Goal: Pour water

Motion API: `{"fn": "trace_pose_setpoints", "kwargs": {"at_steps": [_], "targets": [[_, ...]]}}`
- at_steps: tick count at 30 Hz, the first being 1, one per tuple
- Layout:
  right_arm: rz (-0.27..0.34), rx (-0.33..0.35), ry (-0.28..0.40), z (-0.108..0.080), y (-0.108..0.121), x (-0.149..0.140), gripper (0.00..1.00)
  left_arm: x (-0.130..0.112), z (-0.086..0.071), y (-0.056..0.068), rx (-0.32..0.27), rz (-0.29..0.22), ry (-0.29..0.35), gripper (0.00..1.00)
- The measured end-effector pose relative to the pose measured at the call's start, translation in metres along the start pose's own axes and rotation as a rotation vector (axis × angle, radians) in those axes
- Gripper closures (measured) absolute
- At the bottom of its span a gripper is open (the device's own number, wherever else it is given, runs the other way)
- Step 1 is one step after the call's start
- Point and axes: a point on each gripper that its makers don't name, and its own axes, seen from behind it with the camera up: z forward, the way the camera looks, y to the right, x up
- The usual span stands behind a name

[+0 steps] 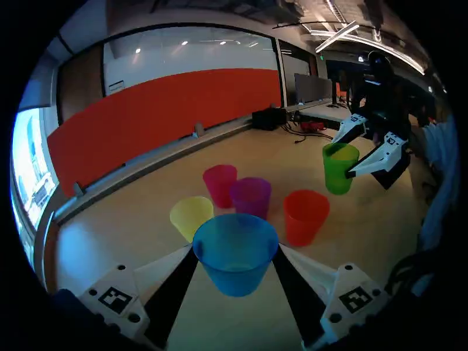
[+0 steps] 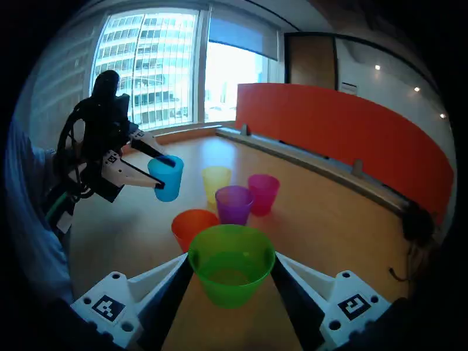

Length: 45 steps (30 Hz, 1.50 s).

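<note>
Four cups [image 1: 251,196] cluster on the table [image 1: 134,216], between two held cups [image 1: 236,253] [image 1: 339,167].

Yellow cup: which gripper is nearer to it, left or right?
Left. The left gripper, holding the blue cup, is close beside the yellow cup; the right gripper, holding the green cup, is beyond the orange cup.

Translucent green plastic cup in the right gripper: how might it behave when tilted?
The translucent green plastic cup looks thin-walled, so it is probably light and squeezable under the right gripper. Its smooth, tapering sides may let it slip in the grip. Held near the rim, it could pivot when tilted.
</note>
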Motion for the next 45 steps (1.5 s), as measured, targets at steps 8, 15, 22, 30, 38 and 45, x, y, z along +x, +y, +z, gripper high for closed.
{"fn": "trace_pose_setpoints", "kwargs": {"at_steps": [8, 15, 22, 30, 38, 45], "targets": [[-0.001, 0.004, -0.053, 0.009, 0.0, -0.018, 0.09, -0.018, 0.006, 0.009, -0.038, -0.037, -0.023, 0.13], [-0.001, 0.002, -0.089, 0.015, 0.0, -0.031, 0.09, -0.03, 0.01, 0.016, -0.064, -0.061, -0.04, 0.13], [-0.007, -0.002, -0.111, 0.018, 0.001, -0.04, 0.09, -0.039, 0.014, 0.018, -0.078, -0.073, -0.055, 0.13], [-0.013, -0.003, -0.126, 0.02, 0.001, -0.047, 0.09, -0.046, 0.015, 0.019, -0.082, -0.077, -0.06, 0.13], [-0.022, -0.008, -0.13, 0.021, 0.002, -0.05, 0.09, -0.051, 0.013, 0.021, -0.087, -0.086, -0.066, 0.13], [-0.029, -0.015, -0.135, 0.021, 0.005, -0.054, 0.09, -0.061, 0.012, 0.019, -0.075, -0.075, -0.094, 0.13]]}}
